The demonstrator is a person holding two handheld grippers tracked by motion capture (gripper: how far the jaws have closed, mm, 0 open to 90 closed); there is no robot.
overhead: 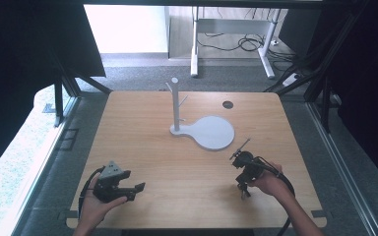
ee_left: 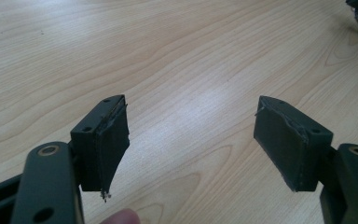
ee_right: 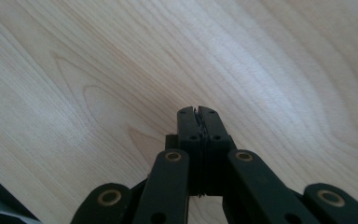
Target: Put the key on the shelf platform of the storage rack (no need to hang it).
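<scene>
Wooden table with a white stand toward 12 o'clock, untouched. Left gripper at 7 o'clock gapes wide, empty; right gripper at 5 o'clock pressed closed, empty. Apparently nothing begun.

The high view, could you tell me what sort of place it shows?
Probably an office or lab recording station: a wooden table inside a dark frame, a white desk frame with loose cables beyond, grey carpet.

We see a table of pale, smooth wood grain with a soft sheen. The left gripper has matt black pads, rough and frayed at the edges. The white stand looks like smooth, matt plastic.
</scene>
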